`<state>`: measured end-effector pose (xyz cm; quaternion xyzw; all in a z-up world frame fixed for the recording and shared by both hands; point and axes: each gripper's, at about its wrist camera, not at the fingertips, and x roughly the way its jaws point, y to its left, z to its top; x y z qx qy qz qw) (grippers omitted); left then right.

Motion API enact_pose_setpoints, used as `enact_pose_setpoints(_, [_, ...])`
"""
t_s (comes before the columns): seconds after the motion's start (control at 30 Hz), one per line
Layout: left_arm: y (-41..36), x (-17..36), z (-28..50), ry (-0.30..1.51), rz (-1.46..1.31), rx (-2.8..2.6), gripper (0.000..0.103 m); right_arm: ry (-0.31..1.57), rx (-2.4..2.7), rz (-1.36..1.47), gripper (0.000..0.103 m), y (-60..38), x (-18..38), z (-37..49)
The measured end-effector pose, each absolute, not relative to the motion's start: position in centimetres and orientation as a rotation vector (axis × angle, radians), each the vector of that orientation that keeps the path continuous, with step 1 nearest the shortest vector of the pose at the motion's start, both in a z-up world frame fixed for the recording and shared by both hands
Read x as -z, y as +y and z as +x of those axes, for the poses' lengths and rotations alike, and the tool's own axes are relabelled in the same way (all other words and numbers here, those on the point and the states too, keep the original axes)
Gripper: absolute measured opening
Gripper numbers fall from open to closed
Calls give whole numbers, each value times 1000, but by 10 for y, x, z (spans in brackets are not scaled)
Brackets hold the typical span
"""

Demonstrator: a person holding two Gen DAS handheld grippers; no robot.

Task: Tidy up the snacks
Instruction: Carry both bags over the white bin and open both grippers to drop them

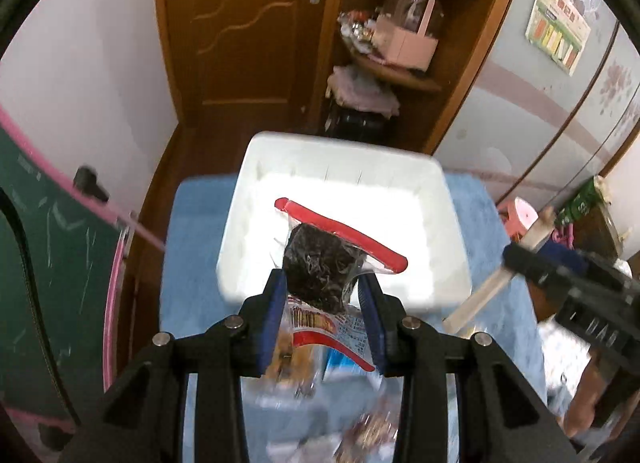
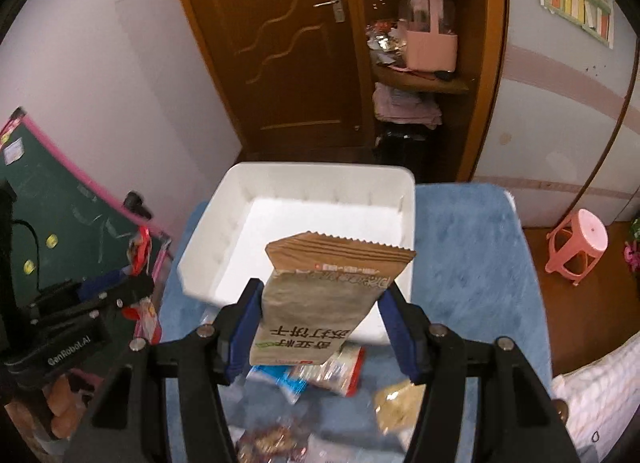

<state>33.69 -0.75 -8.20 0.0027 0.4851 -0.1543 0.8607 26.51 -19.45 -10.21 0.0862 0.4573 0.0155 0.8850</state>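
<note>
A: Where do we stand with the two packets?

B: Our left gripper (image 1: 324, 287) is pinching a clear pouch of dark snack (image 1: 320, 267) with a red seal strip. The pouch sticks out forward from the jaws, its long axis running away from us, over the near edge of the white bin (image 1: 444, 199).

A: And the right?

B: The right gripper (image 2: 320, 299) has its pads pressed on the sides of a brown cracker packet (image 2: 320, 295) — also pointing forward, crimped end out over the bin's near rim. The bin sits at the far end of the blue mat (image 2: 472, 255), straight ahead of both jaws and below them.

A: So which goes first?

B: We judge them about equally near; both packets already overhang the near wall. Both grippers tilt steeply down toward the bin, held clear above the mat.

A: What's left on the mat?

B: Loose packets (image 2: 320, 371) lie at the near end, under the jaws — blurred, so we can't name them. The bin's floor looks bare from here.
</note>
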Motion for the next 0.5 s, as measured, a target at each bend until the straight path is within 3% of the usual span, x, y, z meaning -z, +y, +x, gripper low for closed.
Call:
enact_pose_setpoints(0.17, [-45, 89, 385, 1015, 3, 304, 38, 977, 10, 163, 60, -208, 114, 313])
enact_pose_setpoints(0.2, [-49, 90, 385, 1013, 8, 295, 45, 995, 14, 158, 60, -209, 119, 321])
enact_pose_setpoints(0.23, [-54, 95, 390, 1011, 28, 272, 64, 1016, 13, 152, 61, -210, 125, 329])
enact_pose_setpoints(0.3, [-61, 102, 394, 1014, 56, 259, 89, 1048, 15, 134, 62, -211, 136, 337])
enact_pose_setpoints(0.5, [-62, 112, 388, 1027, 80, 236, 91, 1059, 30, 76, 62, -211, 147, 336])
